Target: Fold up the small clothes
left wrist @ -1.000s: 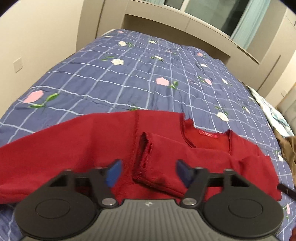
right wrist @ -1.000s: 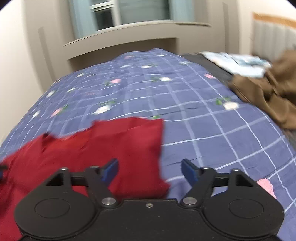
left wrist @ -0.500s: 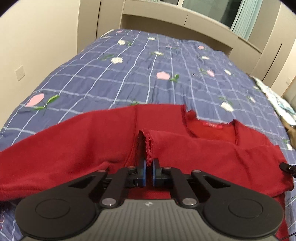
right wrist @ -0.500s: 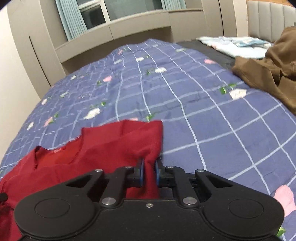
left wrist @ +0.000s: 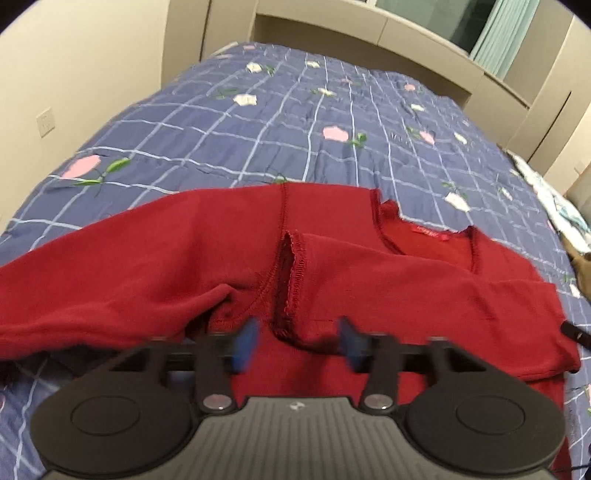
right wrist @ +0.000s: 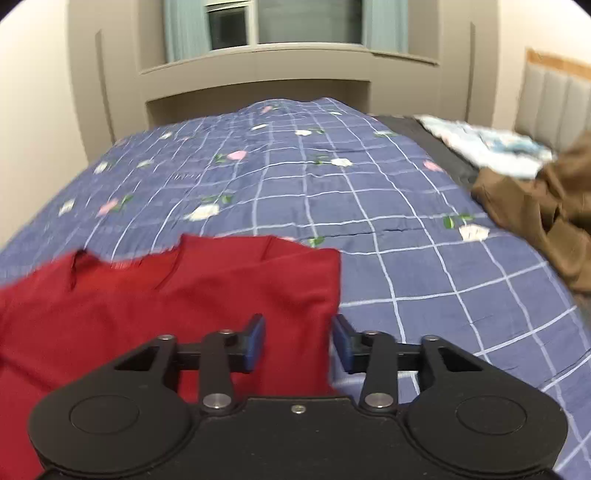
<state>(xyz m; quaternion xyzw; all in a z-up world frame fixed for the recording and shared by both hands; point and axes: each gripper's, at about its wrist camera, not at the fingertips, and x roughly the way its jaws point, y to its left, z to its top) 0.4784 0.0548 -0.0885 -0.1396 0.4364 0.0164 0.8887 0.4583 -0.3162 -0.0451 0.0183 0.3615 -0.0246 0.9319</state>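
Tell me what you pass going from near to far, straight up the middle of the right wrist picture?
Right gripper, its jaws opening over the cloth → red sweater → blue checked bedspread → beige shelf → window.

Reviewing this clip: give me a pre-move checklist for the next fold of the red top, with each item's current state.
1. Left tool free of cloth: ok, jaws opening, the folded-over sleeve cuff lies between the pads, unpinched.
2. Right tool free: ok, jaws opening over the red top at its side edge.
3. One sleeve folded across the body: ok.
4. Other sleeve folded in: not ok, lies spread outward.
5. Bedspread beyond the top free of other items: ok; the brown garment lies off to the side.
6. Hem lying flat: cannot tell.
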